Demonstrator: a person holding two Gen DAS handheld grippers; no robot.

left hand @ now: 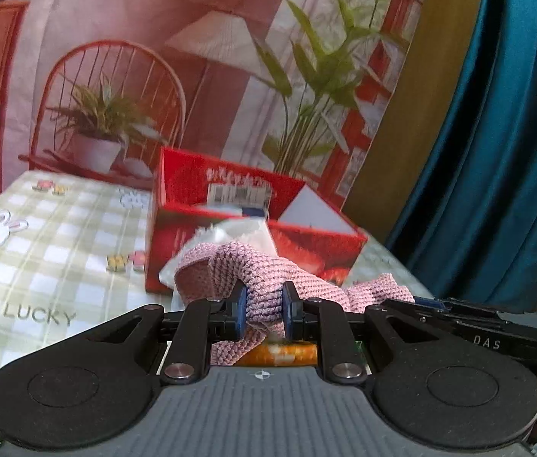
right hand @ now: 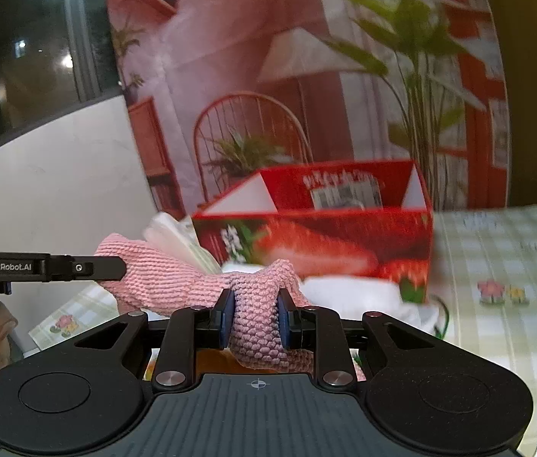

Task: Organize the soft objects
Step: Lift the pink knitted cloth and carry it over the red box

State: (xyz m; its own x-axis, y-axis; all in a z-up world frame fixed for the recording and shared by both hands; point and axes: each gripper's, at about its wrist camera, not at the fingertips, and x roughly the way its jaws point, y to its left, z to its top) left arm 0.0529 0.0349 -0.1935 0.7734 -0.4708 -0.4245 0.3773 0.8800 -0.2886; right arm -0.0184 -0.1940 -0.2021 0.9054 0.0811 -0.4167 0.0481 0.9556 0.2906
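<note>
A pink knitted cloth [left hand: 253,266] hangs between both grippers above the checked table. My left gripper [left hand: 264,310] is shut on one bunched end of it. My right gripper [right hand: 256,318] is shut on the other end of the pink knitted cloth [right hand: 177,278]. The right gripper's body shows at the right edge of the left wrist view [left hand: 478,323], and the left gripper's body at the left of the right wrist view [right hand: 43,266]. An open red strawberry-print box [left hand: 253,224] stands just beyond the cloth; it also shows in the right wrist view [right hand: 325,240].
A pale plastic-wrapped packet [left hand: 230,232] leans against the box front, also in the right wrist view [right hand: 177,236]. The green checked tablecloth [left hand: 39,251] covers the table. A printed backdrop [left hand: 192,57] hangs behind, and a teal curtain [left hand: 497,152] to the right.
</note>
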